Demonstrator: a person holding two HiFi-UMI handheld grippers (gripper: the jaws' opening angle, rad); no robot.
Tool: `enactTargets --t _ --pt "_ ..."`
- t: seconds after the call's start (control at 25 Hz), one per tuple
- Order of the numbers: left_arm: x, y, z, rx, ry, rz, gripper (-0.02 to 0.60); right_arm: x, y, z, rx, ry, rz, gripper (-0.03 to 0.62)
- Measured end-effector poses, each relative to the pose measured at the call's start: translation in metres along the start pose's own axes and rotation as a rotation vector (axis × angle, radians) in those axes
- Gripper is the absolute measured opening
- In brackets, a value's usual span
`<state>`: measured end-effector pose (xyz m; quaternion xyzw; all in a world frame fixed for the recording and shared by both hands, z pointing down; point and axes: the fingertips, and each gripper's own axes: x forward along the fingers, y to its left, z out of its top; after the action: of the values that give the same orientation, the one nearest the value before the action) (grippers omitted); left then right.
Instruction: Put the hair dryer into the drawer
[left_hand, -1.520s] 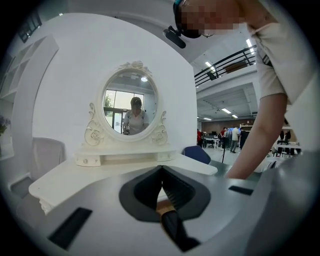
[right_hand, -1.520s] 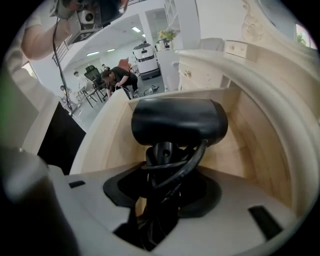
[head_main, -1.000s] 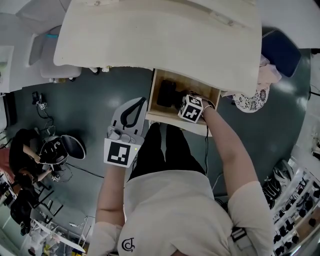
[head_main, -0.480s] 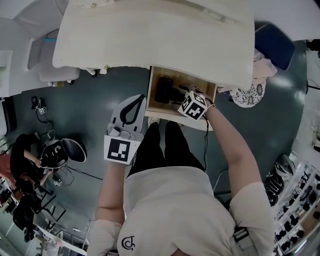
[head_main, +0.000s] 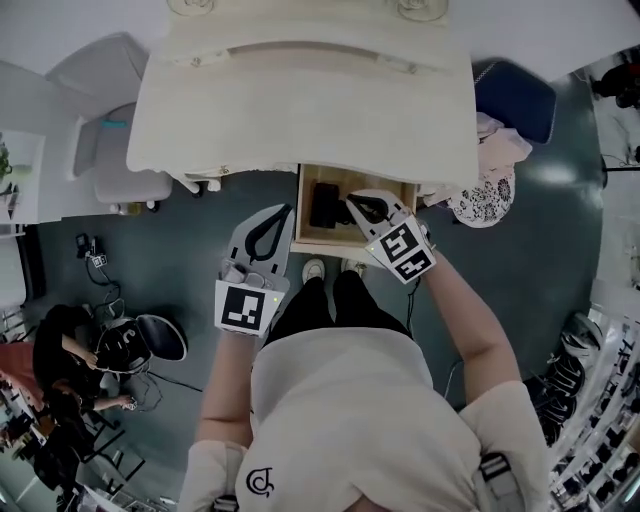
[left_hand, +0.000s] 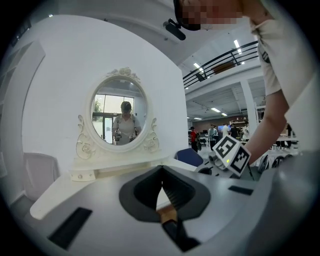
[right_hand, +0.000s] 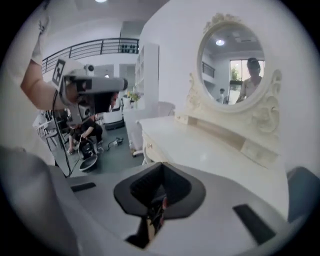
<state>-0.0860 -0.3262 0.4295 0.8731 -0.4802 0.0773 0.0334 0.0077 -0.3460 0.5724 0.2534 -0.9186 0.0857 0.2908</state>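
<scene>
Black hair dryer (head_main: 325, 205) was lying in the open drawer (head_main: 330, 243) all on its own, towards the left side, just under the front edge of the cream dressing table (head_main: 300, 110).

That's the big change. 1 second back the right gripper (head_main: 352, 203) was down inside the drawer right at the dryer. By this frame it had come up and out, and sat above the drawer's right half, clear of the dryer. So I'd say the drop-off already happened and the main job was basically done. The drawer was still pulled out, though the task doesn't ask for closing it.

Fingers: the right gripper's 2 jaws were pressed together with nothing between them. Its own view showed only the tabletop and the oval mirror (right_hand: 235, 65) past the tips, so it had let go for sure.

The left gripper (head_main: 285, 212) hung about where it had been, left of the drawer and over the floor. Its jaws also met at the tips and held nothing, and it touched neither the drawer nor the dryer.
</scene>
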Motion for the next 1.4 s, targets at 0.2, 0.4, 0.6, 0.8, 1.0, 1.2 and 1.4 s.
enactTargets --t 0.2,0.4,0.6,0.8,1.0,1.2,1.4 --pt "0.001 -0.005 0.037 0.053 -0.055 -0.029 0.012 -0.065 -0.011 0.094 0.022 -0.304 -0.090 0.008" --pt "0.008 -0.010 0.072 0.093 -0.097 -0.056 0.012 -0.117 -0.018 0.160 -0.047 -0.460 -0.179 0.006" --pt "0.018 -0.005 0.105 0.095 -0.145 -0.041 0.012 -0.157 -0.031 0.189 -0.032 -0.562 -0.322 0.006" --pt "0.027 -0.010 0.131 0.128 -0.181 -0.049 0.012 -0.186 -0.044 0.196 -0.006 -0.620 -0.411 0.006" --pt "0.031 -0.015 0.143 0.134 -0.190 -0.039 0.012 -0.209 -0.049 0.200 0.006 -0.675 -0.461 0.006" --pt "0.031 -0.008 0.141 0.141 -0.153 -0.009 0.012 -0.218 -0.053 0.197 0.029 -0.691 -0.484 0.005" --pt "0.032 -0.008 0.138 0.127 -0.163 -0.009 0.012 -0.221 -0.056 0.190 0.036 -0.676 -0.493 0.005"
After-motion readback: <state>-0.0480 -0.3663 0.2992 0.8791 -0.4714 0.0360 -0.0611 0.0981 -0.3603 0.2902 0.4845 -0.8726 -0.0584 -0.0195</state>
